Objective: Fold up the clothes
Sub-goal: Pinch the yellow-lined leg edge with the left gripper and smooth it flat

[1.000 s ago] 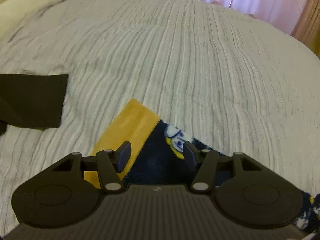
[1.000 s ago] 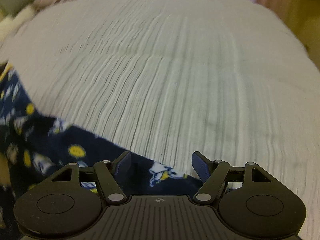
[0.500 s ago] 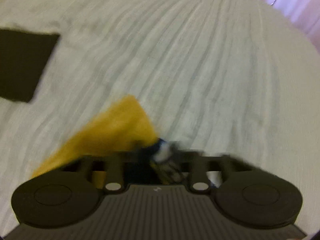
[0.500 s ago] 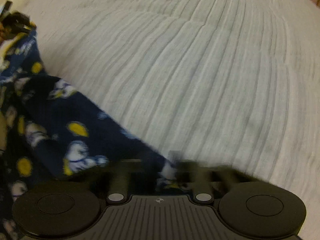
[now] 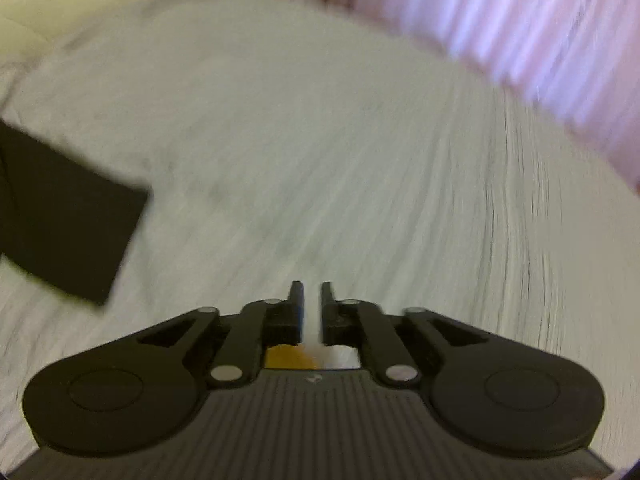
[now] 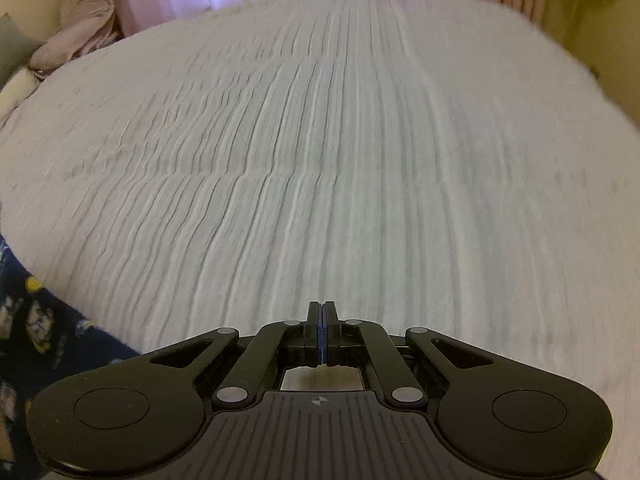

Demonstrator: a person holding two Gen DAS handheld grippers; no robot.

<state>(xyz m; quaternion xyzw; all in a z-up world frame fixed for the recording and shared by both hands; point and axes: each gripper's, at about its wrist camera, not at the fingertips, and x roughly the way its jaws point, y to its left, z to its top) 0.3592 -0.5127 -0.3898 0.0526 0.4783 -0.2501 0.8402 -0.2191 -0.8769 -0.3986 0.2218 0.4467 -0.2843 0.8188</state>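
We held two grippers over a bed (image 6: 360,140) with a ribbed pale cover. The left gripper (image 5: 311,292) had a narrow gap between its fingers (image 5: 296,300); its jaws had just been opening a little after closing. We saw only pale cover through that gap, and nothing pressed between the pads. Under the fingers, near the gripper's body, a bit of yellow cloth (image 5: 286,356) showed; whether it was caught there we could not tell, since the picture was blurred.

The right gripper (image 6: 321,312) had its fingers (image 6: 312,316) together, blue pads touching, with nothing visible between them. The garment (image 6: 36,320), navy with yellow and white prints, lay on the bed at the lower left of the right view, apart from those fingertips.

A dark cloth (image 5: 68,216) lay flat on the bed, left in the left view. Pink curtains (image 5: 520,32) hung beyond the bed.
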